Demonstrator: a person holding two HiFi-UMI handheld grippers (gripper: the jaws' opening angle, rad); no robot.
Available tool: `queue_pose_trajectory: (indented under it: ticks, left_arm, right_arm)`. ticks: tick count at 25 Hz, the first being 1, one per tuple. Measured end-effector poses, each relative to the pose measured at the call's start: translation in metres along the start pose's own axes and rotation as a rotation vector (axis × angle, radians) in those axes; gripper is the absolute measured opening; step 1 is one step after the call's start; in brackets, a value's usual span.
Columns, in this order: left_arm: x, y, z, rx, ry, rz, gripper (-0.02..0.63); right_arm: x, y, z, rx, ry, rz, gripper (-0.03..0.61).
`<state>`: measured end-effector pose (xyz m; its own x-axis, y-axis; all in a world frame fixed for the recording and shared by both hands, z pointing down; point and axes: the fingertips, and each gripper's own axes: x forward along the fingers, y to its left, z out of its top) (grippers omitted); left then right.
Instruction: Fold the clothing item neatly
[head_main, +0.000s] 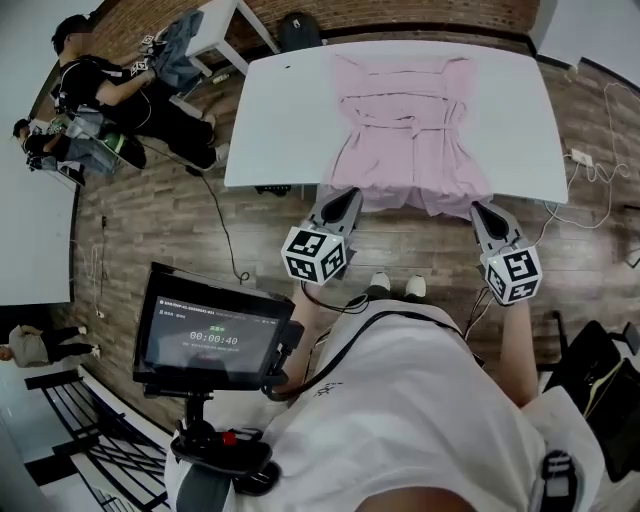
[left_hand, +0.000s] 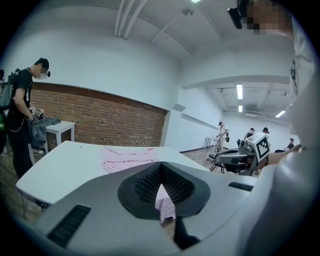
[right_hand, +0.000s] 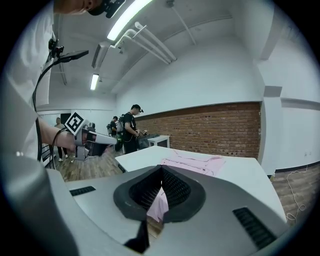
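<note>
A pink garment (head_main: 410, 130) lies spread flat on the white table (head_main: 280, 120), with its hem hanging over the near edge. My left gripper (head_main: 347, 197) is at the hem's left corner and my right gripper (head_main: 480, 210) at its right corner. Both are shut, each with a fold of pink cloth pinched between the jaws. In the left gripper view the cloth (left_hand: 165, 202) hangs from the closed left gripper (left_hand: 161, 185), and the rest of the garment (left_hand: 127, 157) lies beyond it. The right gripper view shows the same: closed right gripper (right_hand: 161, 187), pink cloth (right_hand: 159, 205), garment (right_hand: 192, 161).
A screen on a stand (head_main: 215, 335) is at my lower left. People (head_main: 110, 80) stand by a small white table (head_main: 215, 25) at the far left. Cables (head_main: 590, 170) trail on the wooden floor to the right of the table. A black chair (head_main: 298, 28) stands behind it.
</note>
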<state>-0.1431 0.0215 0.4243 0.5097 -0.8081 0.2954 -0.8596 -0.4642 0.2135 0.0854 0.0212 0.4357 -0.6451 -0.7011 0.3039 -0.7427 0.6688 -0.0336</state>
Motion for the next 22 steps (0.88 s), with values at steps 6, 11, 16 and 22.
queue_pose_trajectory:
  ticks: [6,11,16,22]
  left_arm:
    - [-0.028,0.011,-0.011,-0.008,0.002,-0.016,0.003]
    - [-0.063,0.022,-0.025,0.021,0.014,-0.028,0.003]
    - [-0.084,0.034,-0.054,0.030,0.021,-0.040,0.003]
    - [-0.088,0.043,-0.077,0.034,0.039,-0.050,0.003]
  right_arm:
    - [0.014,0.038,0.012,-0.030,-0.010,0.002,0.004]
    - [0.011,0.079,0.021,-0.040,-0.016,-0.031,0.005]
    - [0.001,0.109,0.006,-0.037,-0.021,-0.070,0.003]
    - [-0.018,0.111,-0.015,-0.016,0.006,-0.141,0.005]
